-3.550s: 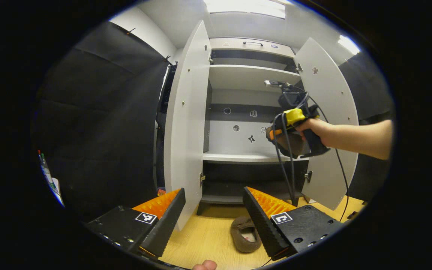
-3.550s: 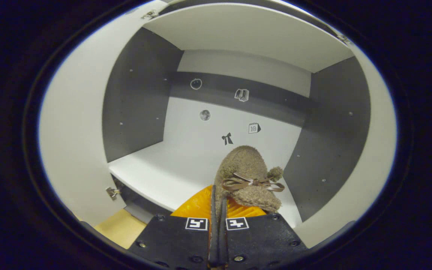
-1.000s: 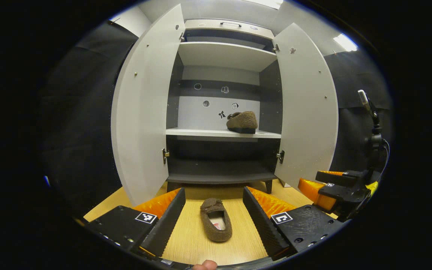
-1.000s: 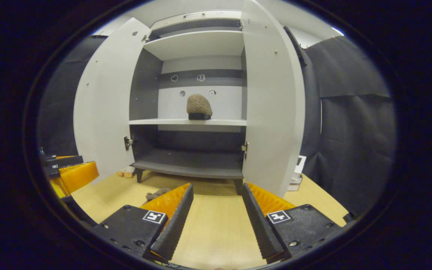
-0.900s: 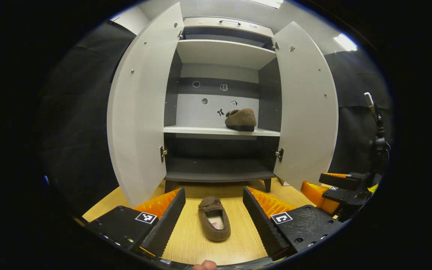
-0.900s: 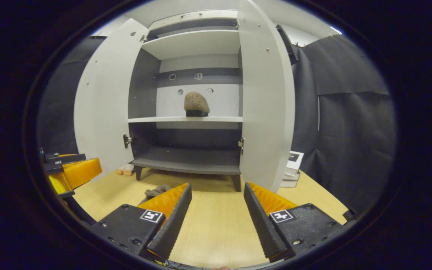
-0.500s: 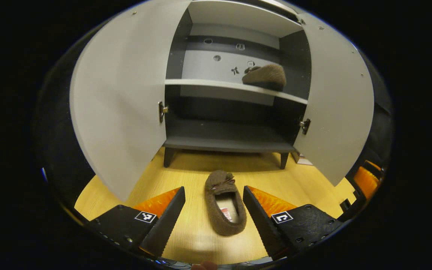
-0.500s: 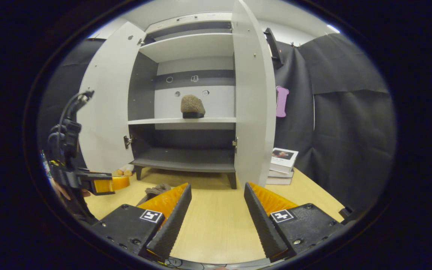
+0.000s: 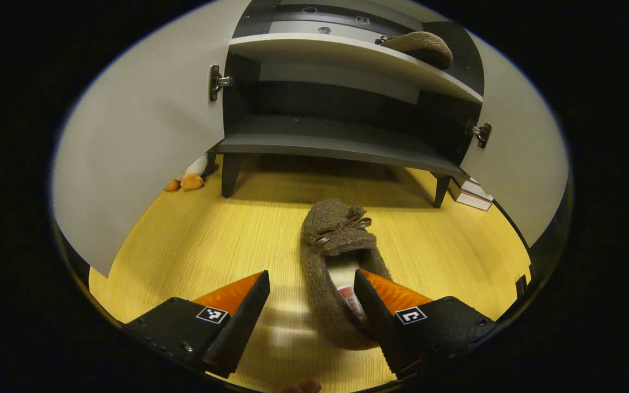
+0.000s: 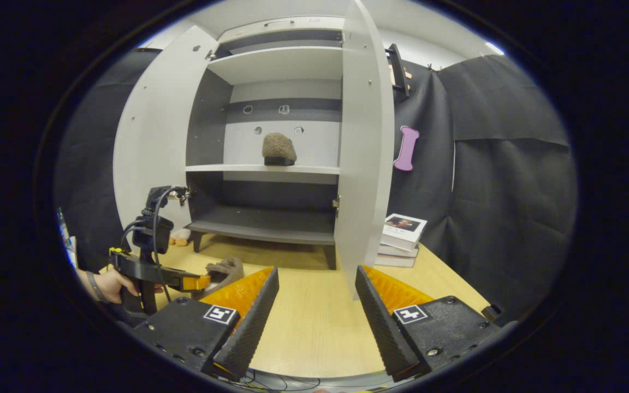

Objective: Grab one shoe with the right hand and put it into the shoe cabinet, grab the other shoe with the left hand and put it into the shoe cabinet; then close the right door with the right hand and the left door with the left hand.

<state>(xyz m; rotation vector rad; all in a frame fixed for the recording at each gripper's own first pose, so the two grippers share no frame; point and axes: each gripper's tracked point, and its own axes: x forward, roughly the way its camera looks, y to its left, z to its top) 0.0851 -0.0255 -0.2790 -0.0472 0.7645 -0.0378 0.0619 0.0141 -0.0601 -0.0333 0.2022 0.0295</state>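
The shoe (image 9: 336,262) on the floor looks like fuzzy, matt cloth with a thin glossy bow — the floor (image 9: 227,240) is smooth wood grain, the cabinet doors (image 9: 145,136) matt board with shiny metal hinges (image 9: 217,83).

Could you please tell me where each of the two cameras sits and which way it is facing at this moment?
Left gripper view: rides the left gripper, low over the wooden floor, looking down at the floor shoe between its open fingers.
Right gripper view: rides the right gripper, farther back, facing the open shoe cabinet; the person's hand holds the left gripper at lower left.
Shared: cabinet, shelf shoe, floor shoe.
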